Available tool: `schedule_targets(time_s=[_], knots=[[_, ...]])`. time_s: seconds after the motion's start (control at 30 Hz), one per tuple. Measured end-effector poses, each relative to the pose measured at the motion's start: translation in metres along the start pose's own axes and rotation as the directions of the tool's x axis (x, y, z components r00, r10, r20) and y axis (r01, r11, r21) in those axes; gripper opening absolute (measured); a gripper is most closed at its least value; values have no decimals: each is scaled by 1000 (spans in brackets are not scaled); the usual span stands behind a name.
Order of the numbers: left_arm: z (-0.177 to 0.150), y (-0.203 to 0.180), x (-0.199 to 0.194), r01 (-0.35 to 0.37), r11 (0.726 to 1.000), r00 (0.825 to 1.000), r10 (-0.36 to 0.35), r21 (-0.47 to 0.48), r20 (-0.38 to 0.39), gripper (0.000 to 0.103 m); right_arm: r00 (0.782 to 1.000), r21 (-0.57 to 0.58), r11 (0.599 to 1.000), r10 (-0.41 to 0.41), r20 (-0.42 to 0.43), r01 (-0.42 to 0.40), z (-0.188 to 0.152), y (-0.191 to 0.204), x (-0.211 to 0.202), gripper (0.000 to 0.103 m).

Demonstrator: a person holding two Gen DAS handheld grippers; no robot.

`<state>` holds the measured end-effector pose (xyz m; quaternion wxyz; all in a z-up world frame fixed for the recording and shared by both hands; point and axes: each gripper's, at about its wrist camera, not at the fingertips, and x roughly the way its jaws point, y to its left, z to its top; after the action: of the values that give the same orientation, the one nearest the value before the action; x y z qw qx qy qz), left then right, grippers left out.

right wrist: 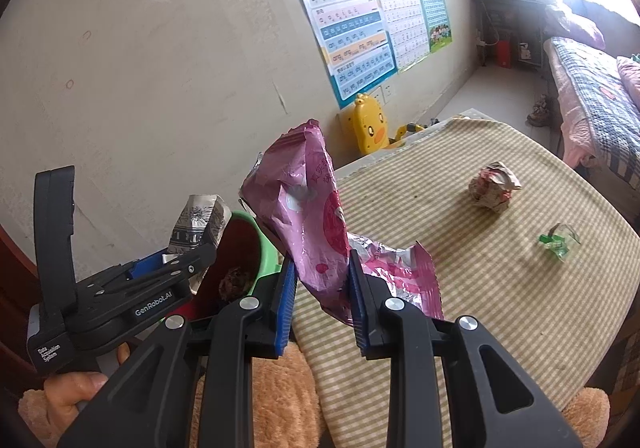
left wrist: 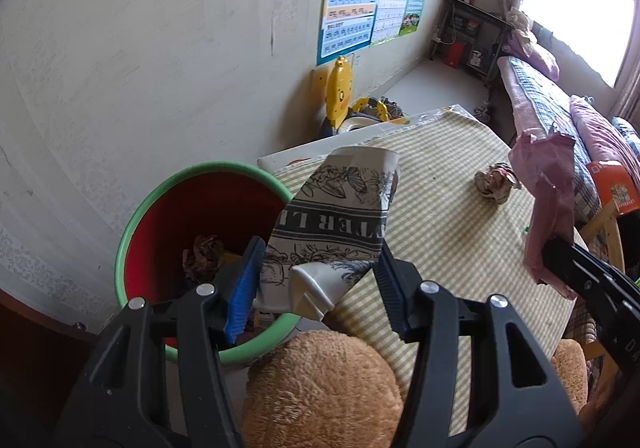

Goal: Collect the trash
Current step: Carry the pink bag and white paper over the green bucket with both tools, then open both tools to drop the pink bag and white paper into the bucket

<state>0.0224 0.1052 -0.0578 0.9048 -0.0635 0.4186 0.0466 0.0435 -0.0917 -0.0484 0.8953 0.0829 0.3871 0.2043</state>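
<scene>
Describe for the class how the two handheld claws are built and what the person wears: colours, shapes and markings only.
Both the left claw and the right claw have black plastic frames with triangular cut-outs, silver round rivets and blue ribbed pads. In the right wrist view, the left claw's body bears white lettering, "GenRobot.AI", and a small label. The person wears a fuzzy tan sleeve.

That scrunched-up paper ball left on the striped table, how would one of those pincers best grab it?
The crumpled paper ball sits alone on the striped tablecloth, nothing close beside it. I'd come from above and pinch across its middle: it is roughly round and lumpy with no handle or edge, so squeezing its widest part probably holds best.
</scene>
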Motion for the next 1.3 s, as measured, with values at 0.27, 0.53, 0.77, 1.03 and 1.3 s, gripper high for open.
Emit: schedule_targets(time_s=[0.27, 0.53, 0.77, 1.03, 1.3], knots=[[-1, 22, 2, -55, 998, 998, 55, -33, 2, 52, 998, -35, 998, 42, -37, -44, 2, 22, 19, 24], [-4, 54, 9, -100, 991, 995, 99, -85, -16, 52, 991, -63, 993, 91, -94, -97, 3, 48, 45, 24], [-9, 87, 18, -142, 981, 990, 138, -134, -41, 52, 972, -18, 985, 167, -165, -172, 7, 64, 74, 24], [-20, 128, 35, -192, 960, 979, 173, -203, -105, 52, 944, -7, 974, 218, -249, -227, 7, 90, 116, 26], [-32, 148, 47, -211, 949, 972, 179, -234, -150, 52, 937, -56, 972, 203, -283, -228, 5, 109, 143, 27]])
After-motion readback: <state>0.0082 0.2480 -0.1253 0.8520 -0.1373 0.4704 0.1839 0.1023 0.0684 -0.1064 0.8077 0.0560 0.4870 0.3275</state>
